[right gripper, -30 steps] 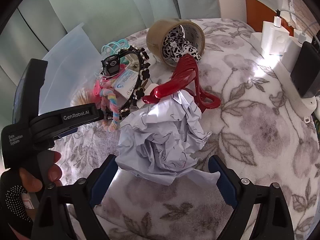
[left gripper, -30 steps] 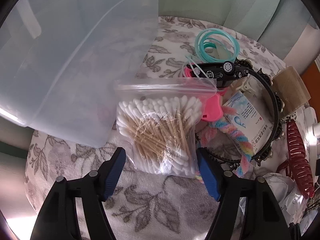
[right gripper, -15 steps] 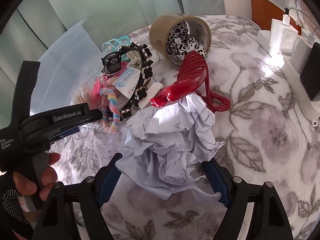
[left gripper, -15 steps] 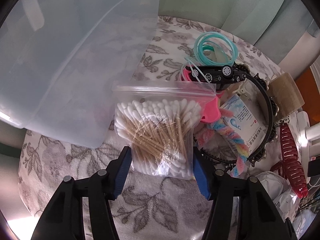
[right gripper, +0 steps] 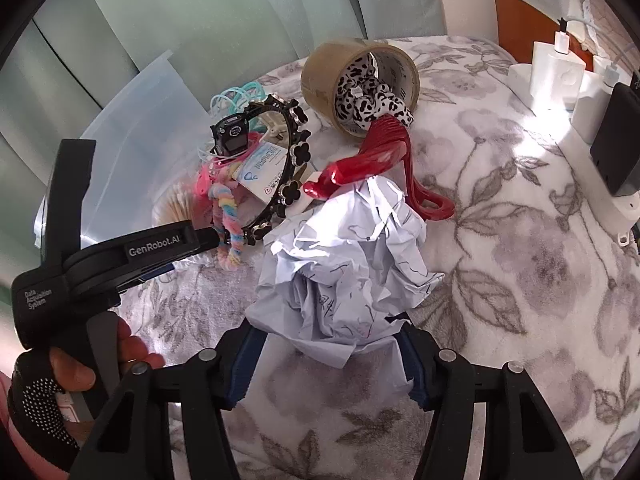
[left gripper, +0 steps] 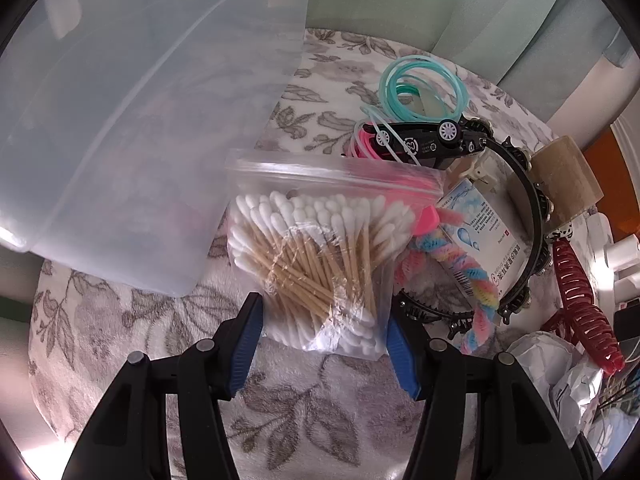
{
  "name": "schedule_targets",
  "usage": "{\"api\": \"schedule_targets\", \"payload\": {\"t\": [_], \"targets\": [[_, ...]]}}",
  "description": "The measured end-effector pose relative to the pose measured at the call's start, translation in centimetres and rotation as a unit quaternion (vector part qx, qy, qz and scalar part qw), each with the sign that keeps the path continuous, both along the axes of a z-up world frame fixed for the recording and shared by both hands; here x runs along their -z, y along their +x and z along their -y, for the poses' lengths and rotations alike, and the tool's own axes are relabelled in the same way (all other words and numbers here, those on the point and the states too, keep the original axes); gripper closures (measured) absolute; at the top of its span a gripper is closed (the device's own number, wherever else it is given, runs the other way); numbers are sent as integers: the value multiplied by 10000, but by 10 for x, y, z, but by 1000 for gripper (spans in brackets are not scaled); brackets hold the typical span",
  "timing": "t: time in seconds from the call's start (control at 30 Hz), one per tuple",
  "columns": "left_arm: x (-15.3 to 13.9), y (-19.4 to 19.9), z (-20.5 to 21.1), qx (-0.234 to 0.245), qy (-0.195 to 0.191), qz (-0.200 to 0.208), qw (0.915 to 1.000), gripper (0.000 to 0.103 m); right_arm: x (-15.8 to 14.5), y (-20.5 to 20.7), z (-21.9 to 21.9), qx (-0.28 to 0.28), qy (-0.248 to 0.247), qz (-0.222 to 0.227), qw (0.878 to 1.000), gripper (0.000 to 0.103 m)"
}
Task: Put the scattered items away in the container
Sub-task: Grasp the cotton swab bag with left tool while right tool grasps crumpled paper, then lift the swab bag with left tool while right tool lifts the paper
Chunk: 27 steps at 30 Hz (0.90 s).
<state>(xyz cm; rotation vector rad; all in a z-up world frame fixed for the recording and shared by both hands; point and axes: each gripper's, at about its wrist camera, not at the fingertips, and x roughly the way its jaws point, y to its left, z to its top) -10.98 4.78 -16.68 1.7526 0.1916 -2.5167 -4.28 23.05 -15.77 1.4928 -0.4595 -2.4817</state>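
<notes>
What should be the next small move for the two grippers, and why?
Probably close both a little more. The left gripper has its blue pads at the sides of the bag of cotton swabs, and the right gripper brackets the crumpled paper; both items lie on the blanket, beside the clear container.

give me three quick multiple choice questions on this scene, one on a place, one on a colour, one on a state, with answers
1. Where is the leopard-print scrunchie?
A. inside the tape roll
B. under the crumpled paper
C. in the container

2. What colour is the big hair claw?
A. teal
B. red
C. black

3. How does the left tool stand to the cotton swab bag?
A. holding it in the air
B. far off to one side
C. fingers either side of its near end on the blanket

Answers:
1 A, it spills from the roll's hole.
2 B, glossy red in both views.
3 C, the blue pads flank the bag's lower corners.
</notes>
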Motion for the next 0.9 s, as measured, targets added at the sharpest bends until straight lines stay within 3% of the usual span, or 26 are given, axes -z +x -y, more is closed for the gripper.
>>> {"api": "schedule_targets", "payload": {"t": [0.1, 0.27, 0.4, 0.9], "targets": [[-1, -1, 0, 27, 60, 29, 10000, 43, -5, 4, 0, 23, 39, -61, 10000, 41], [-7, 2, 0, 69, 6, -2, 10000, 56, -16, 13, -4, 94, 141, -189, 9997, 42], [-13, 8, 1, 115, 14, -2, 9999, 59, -23, 20, -7, 175, 186, -256, 9993, 43], [-58, 44, 0, 473, 192, -451, 9977, 62, -69, 53, 2, 229, 460, -927, 9944, 43]]}}
